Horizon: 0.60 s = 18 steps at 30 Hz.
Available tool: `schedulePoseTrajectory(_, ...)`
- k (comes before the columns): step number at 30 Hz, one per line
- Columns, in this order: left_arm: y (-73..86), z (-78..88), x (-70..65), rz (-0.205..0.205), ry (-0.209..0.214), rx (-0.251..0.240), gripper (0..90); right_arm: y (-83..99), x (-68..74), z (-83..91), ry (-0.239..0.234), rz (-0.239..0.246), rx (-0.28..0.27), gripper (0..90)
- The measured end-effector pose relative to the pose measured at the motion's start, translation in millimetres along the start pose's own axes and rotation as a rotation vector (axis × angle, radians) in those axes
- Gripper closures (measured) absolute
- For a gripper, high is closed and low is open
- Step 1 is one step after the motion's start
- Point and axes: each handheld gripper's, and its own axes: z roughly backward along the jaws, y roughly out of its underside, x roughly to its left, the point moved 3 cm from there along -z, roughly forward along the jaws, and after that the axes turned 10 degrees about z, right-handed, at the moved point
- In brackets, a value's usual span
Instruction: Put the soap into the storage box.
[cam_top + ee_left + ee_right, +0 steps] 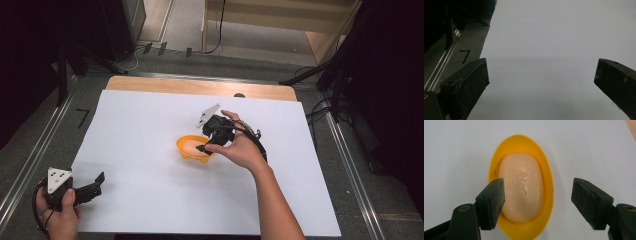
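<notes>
**Orange soap dish under the right gripper's open jaws**

Orange plastic frames the scene: an oval soap dish (546, 195) sits near the middle of a white sheet (150, 125) spread over the wooden table (200, 86), and a pale peach bar of soap (520, 187) lies inside it. The right gripper (537, 202), held in the person's right hand (240, 147), hangs directly above the dish and points down at it. Its jaws stand parted and grasp nothing; one pad overlaps the soap's edge in the right gripper view, the other stands clear of the dish over bare paper. Whether that first pad touches the soap cannot be told.

The left gripper (92, 186) rests at the sheet's near left corner in the person's left hand (60, 210), its jaws wide apart with only paper between them.

The step in hand looks like lining up on the soap or its dish. A grasp would next call for centring the jaws across the bar's narrow width, lowering, then closing gently, since a wet bar may slip.
</notes>
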Motion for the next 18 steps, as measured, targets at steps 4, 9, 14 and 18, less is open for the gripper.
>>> schedulePoseTrajectory(4, 0.0, 0.0, 0.0, 0.000, 0.000, -0.001, 0.0, 5.2, -0.6, 6.8, 0.020, -0.019, -0.013, 26.6)
schedulePoseTrajectory(9, 0.1, -0.1, -0.2, -0.001, -0.002, -0.002, 0.0, 15.3, 1.2, 18.0, 0.027, -0.073, -0.039, 21.8)
schedulePoseTrajectory(14, 0.1, -0.1, -0.3, -0.003, -0.003, -0.002, 0.0, 27.8, 2.0, 28.7, 0.040, -0.127, -0.059, 18.8)
schedulePoseTrajectory(18, 0.2, -0.2, -0.6, -0.005, -0.003, -0.003, 0.0, 40.4, 2.4, 38.5, 0.048, -0.169, -0.087, 17.3)
